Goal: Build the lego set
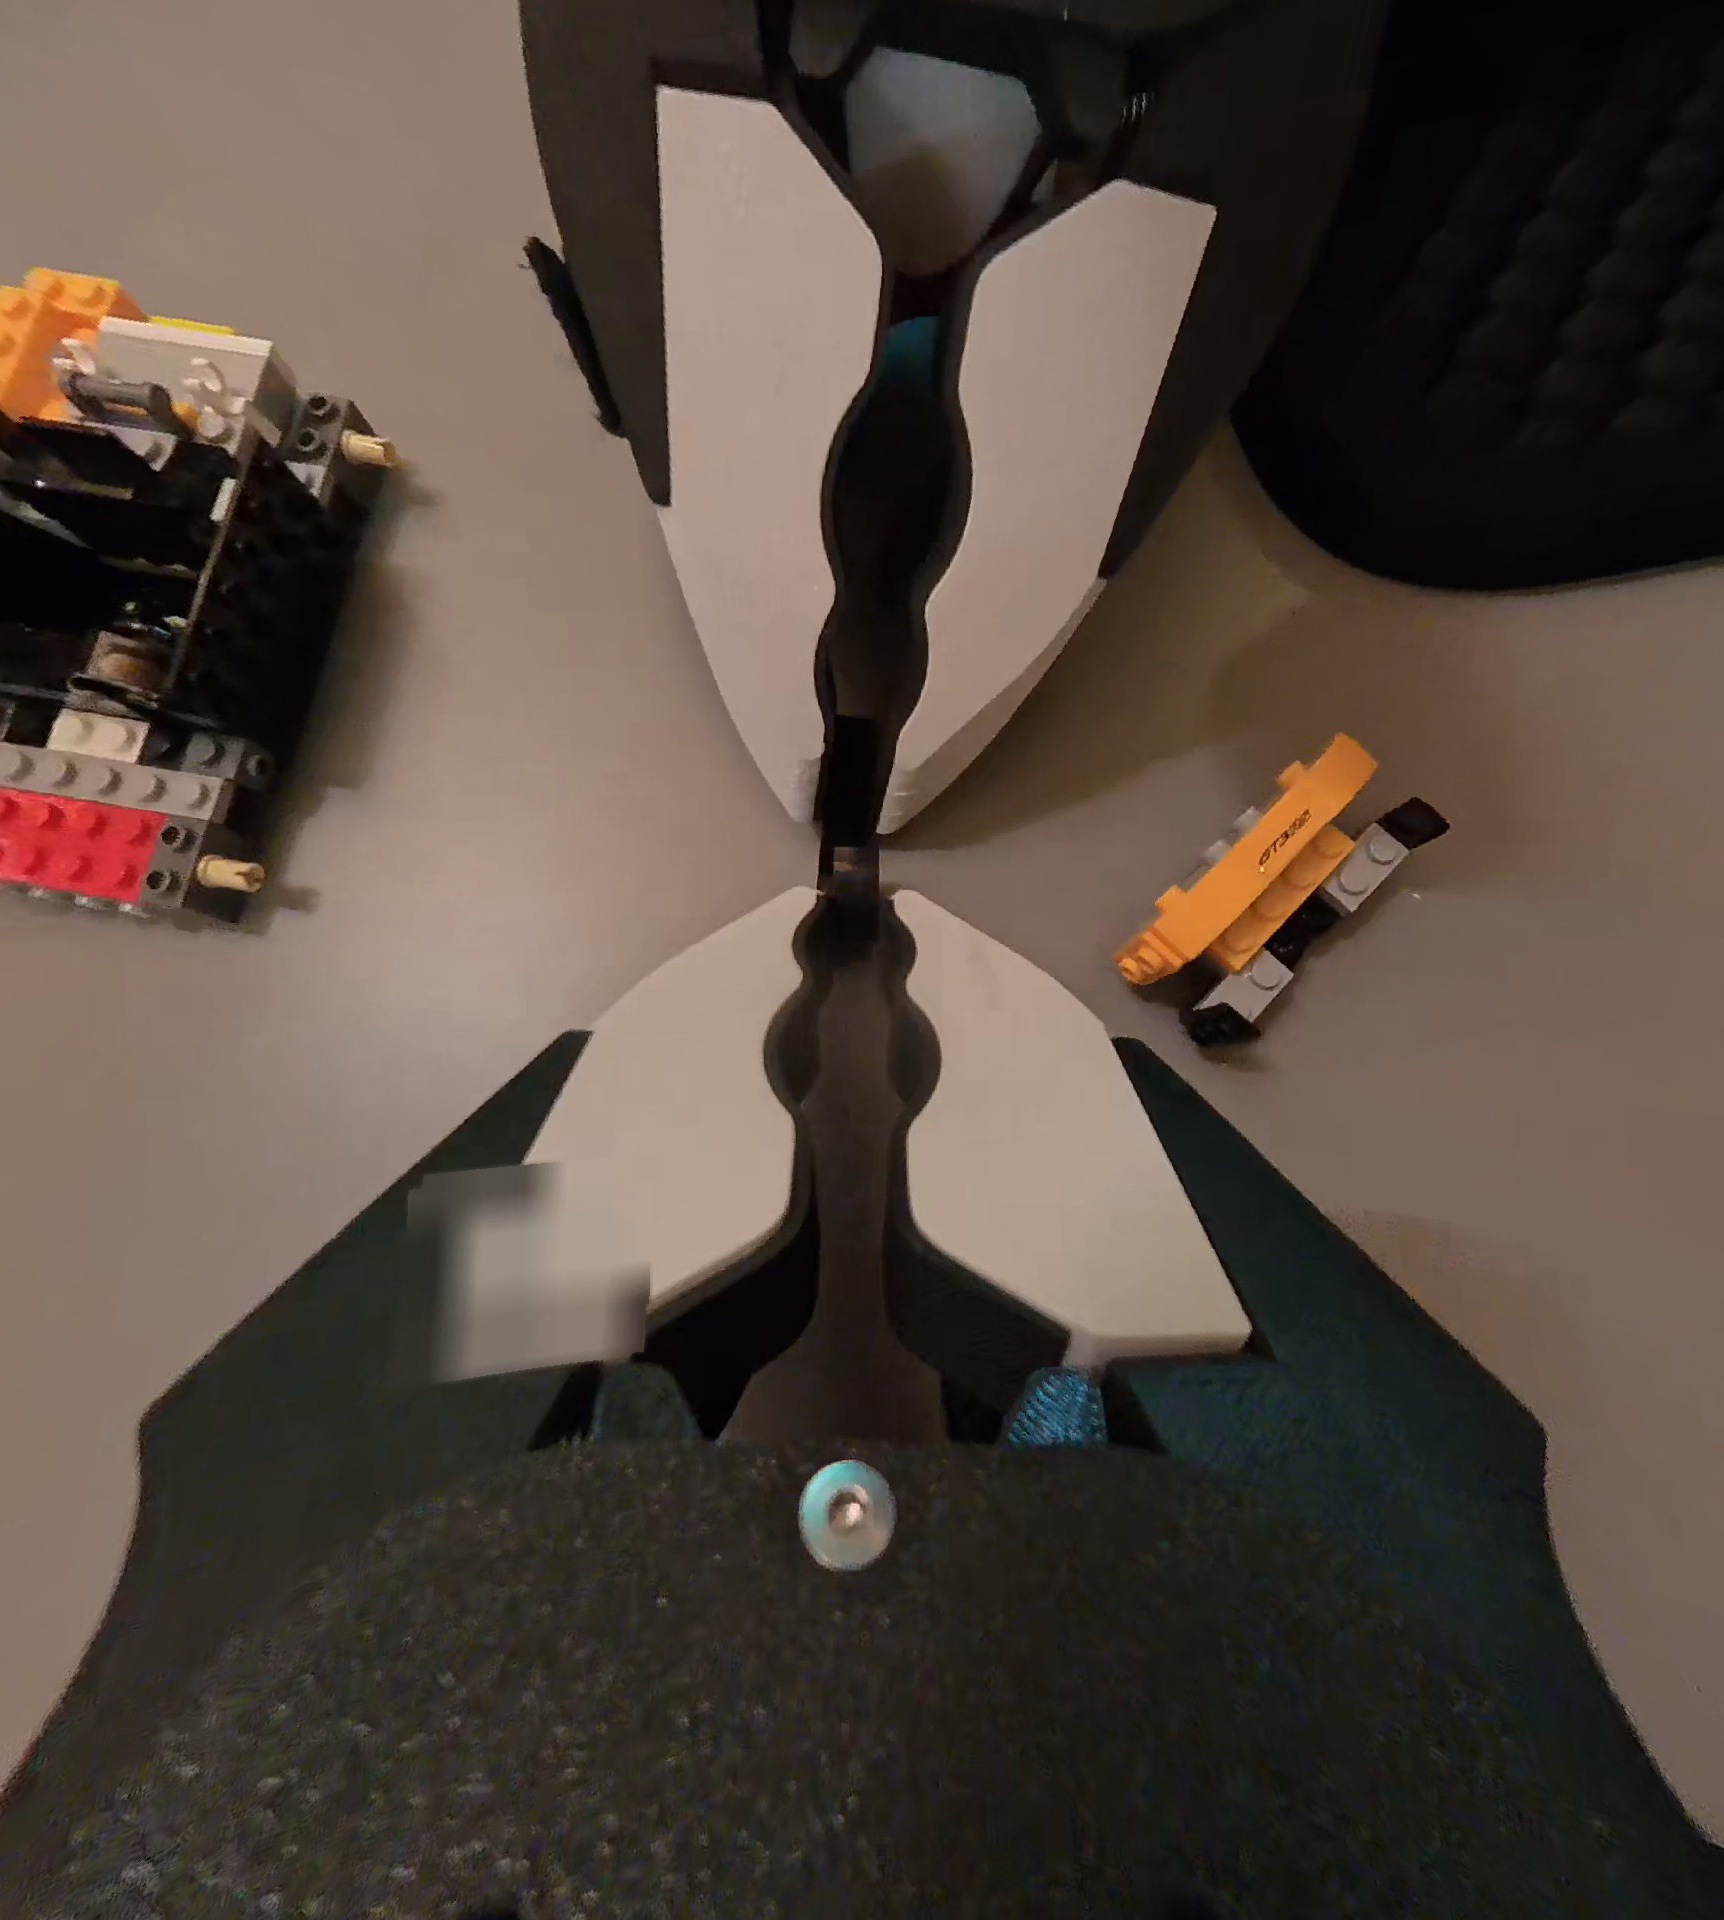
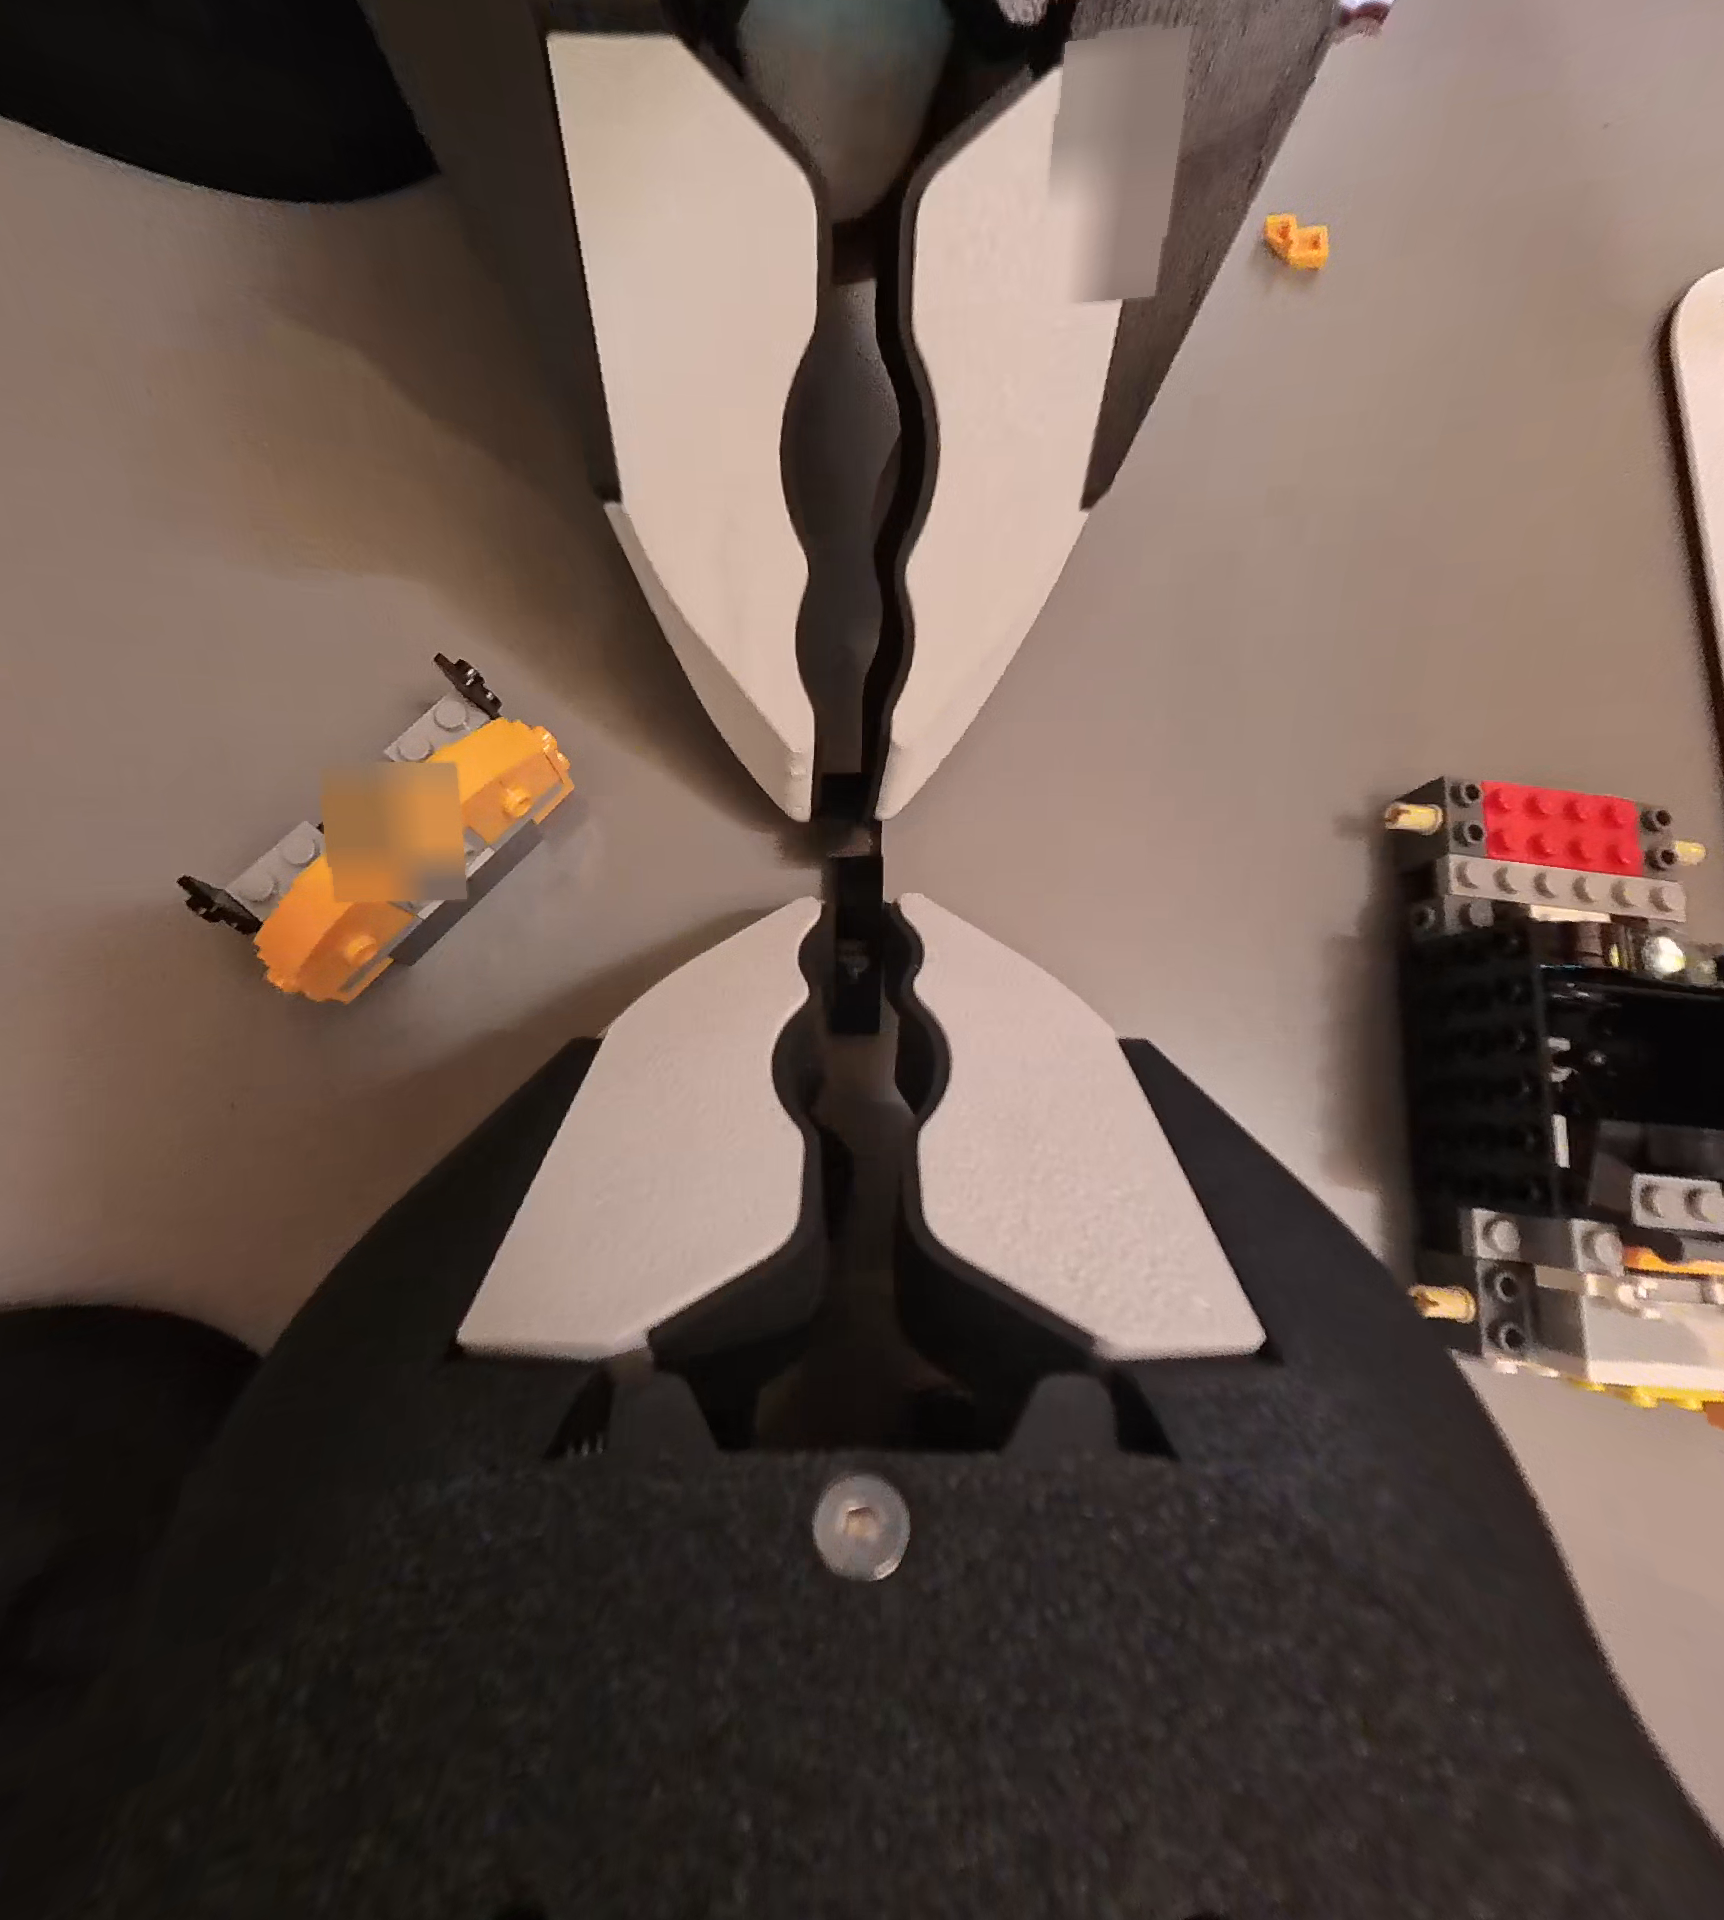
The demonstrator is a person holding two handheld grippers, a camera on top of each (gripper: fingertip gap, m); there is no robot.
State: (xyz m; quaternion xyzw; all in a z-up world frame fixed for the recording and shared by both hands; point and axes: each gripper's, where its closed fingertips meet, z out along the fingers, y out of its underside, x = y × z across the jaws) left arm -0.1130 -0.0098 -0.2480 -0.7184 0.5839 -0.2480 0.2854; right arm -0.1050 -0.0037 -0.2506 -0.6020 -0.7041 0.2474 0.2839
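Between both closed grippers, a slim black piece (image 1: 850, 821).

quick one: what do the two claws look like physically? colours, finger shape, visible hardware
Both match. The left claw and right claw each have two broad white finger plates tapering to a point, lined with black wavy-edged pads. Bodies are black, rough-textured plastic with a silver screw and washer at the centre base. The left one shows teal-tinted parts near the finger roots. No cables visible.

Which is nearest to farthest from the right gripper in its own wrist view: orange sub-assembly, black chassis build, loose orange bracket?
From the right gripper:
1. Orange sub-assembly, on its left.
2. Black chassis build, on its right.
3. Loose orange bracket, upper right, beyond the other gripper.
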